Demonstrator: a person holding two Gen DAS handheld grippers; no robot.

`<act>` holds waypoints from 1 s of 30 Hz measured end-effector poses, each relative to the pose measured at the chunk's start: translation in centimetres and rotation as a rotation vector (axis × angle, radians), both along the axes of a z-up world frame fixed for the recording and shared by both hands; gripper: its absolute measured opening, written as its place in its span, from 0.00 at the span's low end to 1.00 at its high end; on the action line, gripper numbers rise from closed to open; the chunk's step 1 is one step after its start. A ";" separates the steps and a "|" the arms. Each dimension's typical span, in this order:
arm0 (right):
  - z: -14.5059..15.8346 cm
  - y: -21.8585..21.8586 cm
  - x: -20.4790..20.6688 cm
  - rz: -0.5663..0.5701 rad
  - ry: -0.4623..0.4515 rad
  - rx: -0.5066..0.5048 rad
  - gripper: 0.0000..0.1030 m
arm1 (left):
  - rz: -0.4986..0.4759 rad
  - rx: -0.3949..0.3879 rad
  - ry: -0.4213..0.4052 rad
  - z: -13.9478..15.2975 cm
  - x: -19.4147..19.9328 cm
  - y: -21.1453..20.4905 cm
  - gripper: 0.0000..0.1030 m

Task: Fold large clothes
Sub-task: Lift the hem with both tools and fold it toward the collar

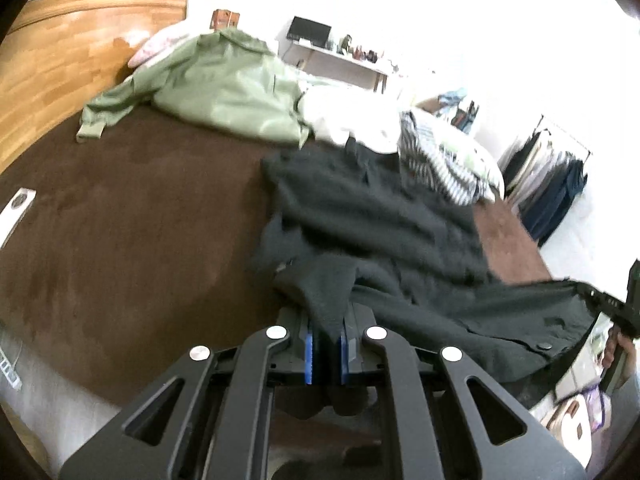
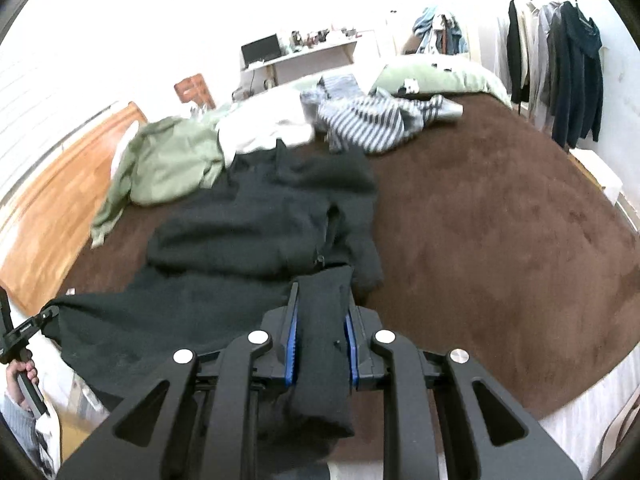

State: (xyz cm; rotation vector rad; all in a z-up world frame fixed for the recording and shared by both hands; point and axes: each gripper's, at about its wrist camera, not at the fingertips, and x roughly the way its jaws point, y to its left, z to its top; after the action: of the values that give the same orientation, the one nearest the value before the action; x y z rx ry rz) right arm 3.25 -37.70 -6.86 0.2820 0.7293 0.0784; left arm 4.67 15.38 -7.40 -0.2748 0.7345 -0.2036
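Two corners of the dark jacket [image 2: 256, 216] are in our grip, one per tool: the left gripper [image 1: 325, 344] is pinched nearly shut on a thin fold of its hem, and the right gripper [image 2: 322, 344] is clamped on a thicker bunch. Most of the jacket lies across the brown bedcover [image 1: 132, 216], its near edge raised between us. To fold it well, we should keep that edge taut and level, carry both corners together toward the far end, and lay them down square. Beyond it sit a green coat [image 1: 224, 84], white cloth [image 2: 260, 130] and a striped shirt [image 2: 368, 122]; we should stop short of those.
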 end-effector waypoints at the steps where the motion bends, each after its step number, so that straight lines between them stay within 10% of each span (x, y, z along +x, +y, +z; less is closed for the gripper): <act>1: 0.8 -0.2 1.5 -0.006 -0.009 0.000 0.18 | 0.001 0.001 -0.008 0.5 0.9 -0.1 0.11; 12: 2.1 -1.4 18.6 -0.046 -0.009 -0.008 0.18 | -0.006 0.091 -0.026 3.2 18.9 -2.4 0.11; 30: -10.1 -1.6 44.8 -0.095 0.090 -0.036 0.18 | 0.039 0.151 0.064 -8.0 43.6 -4.2 0.12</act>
State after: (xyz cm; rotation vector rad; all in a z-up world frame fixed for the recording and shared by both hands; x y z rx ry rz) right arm 48.06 -39.32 -16.94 0.2863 0.8043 -0.0378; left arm 48.31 11.23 -15.39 -0.1527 0.8029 -0.1019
